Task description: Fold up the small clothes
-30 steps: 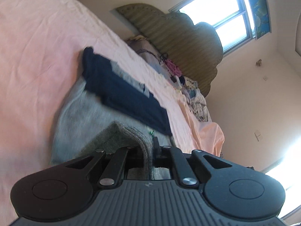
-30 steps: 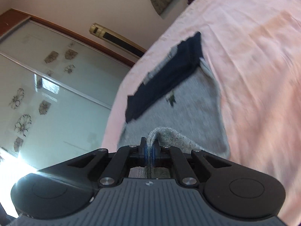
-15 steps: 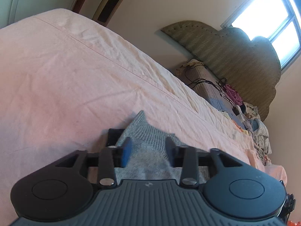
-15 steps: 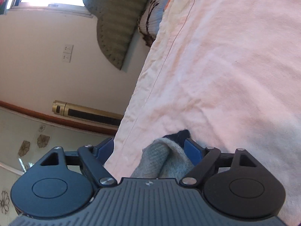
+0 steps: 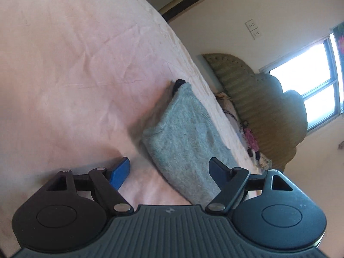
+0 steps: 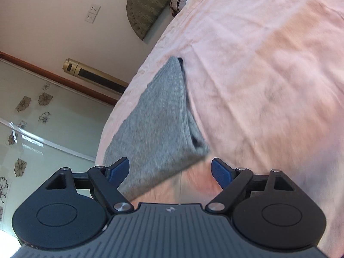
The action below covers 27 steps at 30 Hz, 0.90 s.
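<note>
The folded grey knit garment lies flat on the pink bedsheet, doubled over into a compact oblong. A small bit of dark navy cloth peeks out from under its far corner, at about twelve o'clock of the bundle in the left wrist view. In the right wrist view the same grey bundle stretches from the lower middle up toward eleven o'clock, with the dark tip again at its far end.

The left gripper stands wide, its jaws having just been opening; the near end of the garment sits between the two blue pads, close to the pad at three o'clock, and neither pad presses on it. The right gripper is likewise wide and has just spread; the garment's near edge lies between its pads, nearer the nine o'clock pad, loose and ungripped.

Beyond the bed, a quilted green headboard rises at two o'clock in the left view, with a heap of clothes at its foot and a bright window behind. A gold standing air conditioner and a wardrobe with flower-patterned glass doors fill the nine o'clock side of the right view. A white wall socket sits at eleven o'clock.
</note>
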Tool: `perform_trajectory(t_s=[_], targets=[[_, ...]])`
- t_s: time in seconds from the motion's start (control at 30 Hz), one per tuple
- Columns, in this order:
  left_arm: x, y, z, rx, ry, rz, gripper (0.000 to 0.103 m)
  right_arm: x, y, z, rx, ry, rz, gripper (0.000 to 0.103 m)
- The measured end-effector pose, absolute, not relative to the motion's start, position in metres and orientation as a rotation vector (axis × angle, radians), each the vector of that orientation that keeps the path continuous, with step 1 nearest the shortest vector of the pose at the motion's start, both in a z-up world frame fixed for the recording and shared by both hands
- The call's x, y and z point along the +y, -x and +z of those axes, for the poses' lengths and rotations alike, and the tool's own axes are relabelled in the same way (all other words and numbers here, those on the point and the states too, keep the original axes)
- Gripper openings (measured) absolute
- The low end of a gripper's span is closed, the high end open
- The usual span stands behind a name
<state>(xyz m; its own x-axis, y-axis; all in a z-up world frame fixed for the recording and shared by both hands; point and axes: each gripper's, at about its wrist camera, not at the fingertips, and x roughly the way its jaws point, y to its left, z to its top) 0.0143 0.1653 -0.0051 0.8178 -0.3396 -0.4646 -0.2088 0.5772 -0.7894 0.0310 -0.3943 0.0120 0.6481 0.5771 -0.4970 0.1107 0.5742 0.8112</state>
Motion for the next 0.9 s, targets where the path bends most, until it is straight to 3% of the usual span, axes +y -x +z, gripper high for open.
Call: perform_trajectory(t_s=[0.03,0.1,0.2,0.27,0.33,0.37,0.4,0.57,0.9], targets=[[0.162,-0.018,-0.005,0.621,0.98,-0.085,0.088,-0.388,-0.029,0.012,0.835,-0.922,0.319,0.085],[0.156,-0.036,-0.009,0.599,1.019,-0.107,0.088,-0.379,-0.035,0.013,0.802,-0.938,0.318,0.095],[0.14,-0.064,-0.008,0.586,0.957,-0.078,0.088,-0.361,-0.061,0.009,0.798,-1.0,0.308,0.094],[0.129,-0.075,-0.007,0.594,0.891,-0.058,0.08,-0.346,-0.077,0.008,0.789,-0.974,0.302,0.089],[0.122,-0.083,-0.01,0.648,0.836,0.012,0.011,-0.335,-0.091,0.007,0.801,-0.957,0.283,0.076],[0.123,-0.087,-0.013,0.678,0.834,0.024,0.006,-0.333,-0.096,0.001,0.817,-0.986,0.299,0.046],[0.129,-0.084,-0.017,0.676,0.862,0.014,0.006,-0.333,-0.101,-0.008,0.84,-1.029,0.312,0.011],[0.13,-0.082,0.0,0.668,0.808,-0.028,0.004,-0.338,-0.098,-0.021,0.851,-1.083,0.294,0.012],[0.156,-0.007,0.032,0.677,0.786,-0.191,0.004,-0.352,-0.049,0.032,0.828,-0.961,0.459,0.012]])
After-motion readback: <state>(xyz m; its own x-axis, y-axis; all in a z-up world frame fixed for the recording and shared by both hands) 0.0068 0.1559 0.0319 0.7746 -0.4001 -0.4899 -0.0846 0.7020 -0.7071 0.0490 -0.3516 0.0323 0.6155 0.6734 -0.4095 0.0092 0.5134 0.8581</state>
